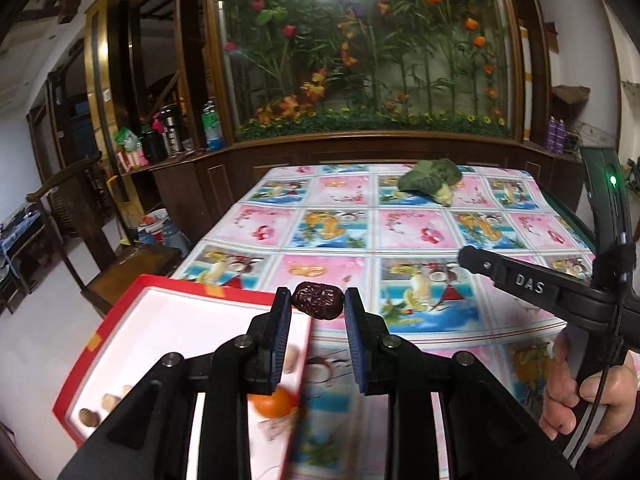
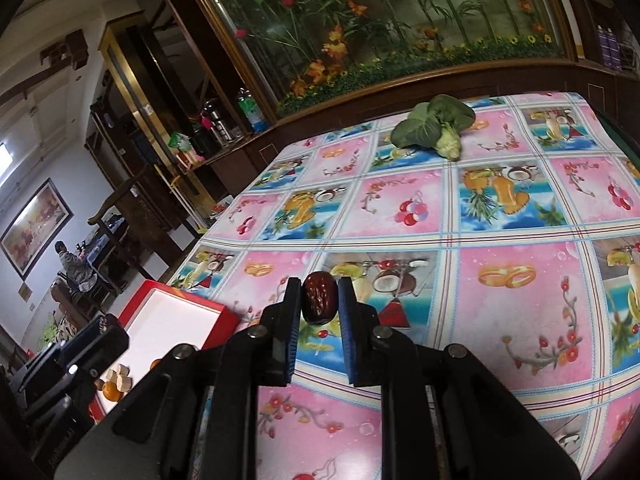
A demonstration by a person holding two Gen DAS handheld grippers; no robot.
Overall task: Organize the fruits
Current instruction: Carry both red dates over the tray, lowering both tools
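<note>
My left gripper [image 1: 318, 302] is shut on a dark wrinkled red date [image 1: 318, 301], held crosswise between the fingertips above the right edge of a red box [image 1: 120, 312] with a white inside. An orange [image 1: 274, 402] and a few small brown and pale fruits [image 1: 106, 402] lie in the box. My right gripper [image 2: 319, 298] is shut on a second red date [image 2: 319, 299], held upright above the patterned tablecloth [image 2: 500, 280]. The red box [image 2: 160, 292] shows at lower left in the right wrist view, with an orange [image 2: 110, 392] and pale pieces [image 2: 122, 376] inside.
A leafy green vegetable [image 1: 434, 178] lies at the table's far side, also visible as the vegetable [image 2: 436, 126] in the right wrist view. A hand [image 1: 580, 400] grips the right tool's handle at the right. A wooden cabinet with a flower display stands behind the table, and chairs stand to the left.
</note>
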